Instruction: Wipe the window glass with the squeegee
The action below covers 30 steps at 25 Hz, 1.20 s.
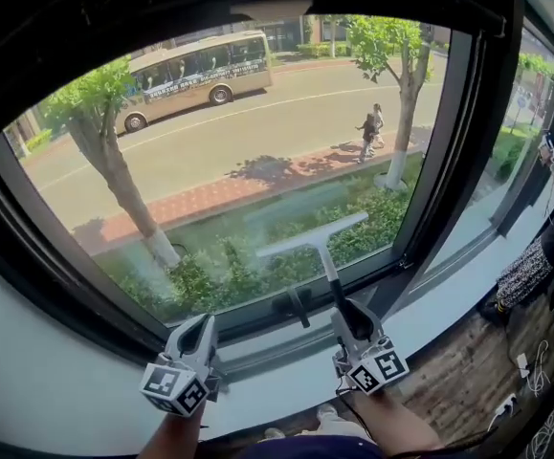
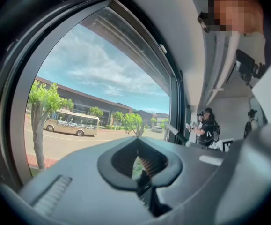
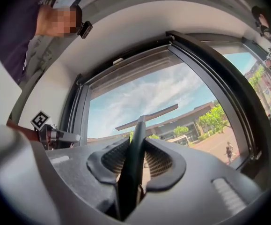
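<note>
Right gripper [image 1: 350, 316] clamped on the squeegee [image 1: 313, 240] handle, blade tilted low on the window glass [image 1: 229, 151] just above the bottom frame [image 1: 257, 318], open pane above and to both sides; left gripper [image 1: 198, 329] jaws together, empty, near that frame.

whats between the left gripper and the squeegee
In the head view, a dark window handle stands between the left gripper and the squeegee, which the right gripper holds.

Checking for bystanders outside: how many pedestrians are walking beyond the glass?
2. A dark-clothed pedestrian and a lighter-clothed pedestrian walk side by side, just left of the right-hand tree. Foliage or the window frame may hide others.
</note>
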Available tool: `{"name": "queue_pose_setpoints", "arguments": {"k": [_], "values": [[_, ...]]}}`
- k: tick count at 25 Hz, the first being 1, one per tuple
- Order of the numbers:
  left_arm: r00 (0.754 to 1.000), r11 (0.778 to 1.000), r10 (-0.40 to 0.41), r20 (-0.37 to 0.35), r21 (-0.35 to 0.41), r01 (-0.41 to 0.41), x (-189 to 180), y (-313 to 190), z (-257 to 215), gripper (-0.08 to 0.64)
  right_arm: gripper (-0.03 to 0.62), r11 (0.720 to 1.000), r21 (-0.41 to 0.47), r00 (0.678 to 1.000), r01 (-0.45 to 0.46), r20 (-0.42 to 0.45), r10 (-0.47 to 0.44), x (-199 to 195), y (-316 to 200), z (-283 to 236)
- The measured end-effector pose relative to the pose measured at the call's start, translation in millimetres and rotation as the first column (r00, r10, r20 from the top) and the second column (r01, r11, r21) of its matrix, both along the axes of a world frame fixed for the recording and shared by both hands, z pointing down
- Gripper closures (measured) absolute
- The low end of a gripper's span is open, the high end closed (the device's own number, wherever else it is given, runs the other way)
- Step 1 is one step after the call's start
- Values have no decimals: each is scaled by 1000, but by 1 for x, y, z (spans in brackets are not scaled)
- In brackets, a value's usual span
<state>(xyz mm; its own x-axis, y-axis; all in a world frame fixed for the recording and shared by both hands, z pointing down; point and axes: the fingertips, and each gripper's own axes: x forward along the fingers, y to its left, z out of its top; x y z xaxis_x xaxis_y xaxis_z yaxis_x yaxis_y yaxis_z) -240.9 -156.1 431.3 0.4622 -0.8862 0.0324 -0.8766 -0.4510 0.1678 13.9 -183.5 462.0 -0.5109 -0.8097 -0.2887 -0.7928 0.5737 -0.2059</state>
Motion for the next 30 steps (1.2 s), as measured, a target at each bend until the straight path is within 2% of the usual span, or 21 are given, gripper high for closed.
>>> {"name": "queue_pose_setpoints", "arguments": {"k": [5, 9, 11, 15, 23, 30], "values": [[999, 999, -27, 29, 32, 26, -15, -7, -15, 557, 489, 986, 165, 999, 22, 20, -26, -20, -2, -71], [998, 997, -37, 53, 75, 33, -15, -17, -27, 557, 489, 958, 286, 998, 27, 52, -44, -27, -13, -126], [998, 997, -30, 57, 73, 26, -16, -15, -30, 557, 489, 943, 331, 996, 16, 75, -43, -31, -11, -153], [998, 996, -26, 53, 92, 22, -14, -18, -50, 557, 489, 901, 433, 993, 14, 101, -64, -45, -21, -210], [998, 985, -46, 43, 166, 38, -30, -15, -82, 557, 489, 823, 568, 986, -13, 143, -83, -92, -35, -289], [998, 973, -66, -21, 218, 69, -43, -9, -106, 557, 489, 773, 634, 987, -26, 139, -80, -130, -43, -334]]}}
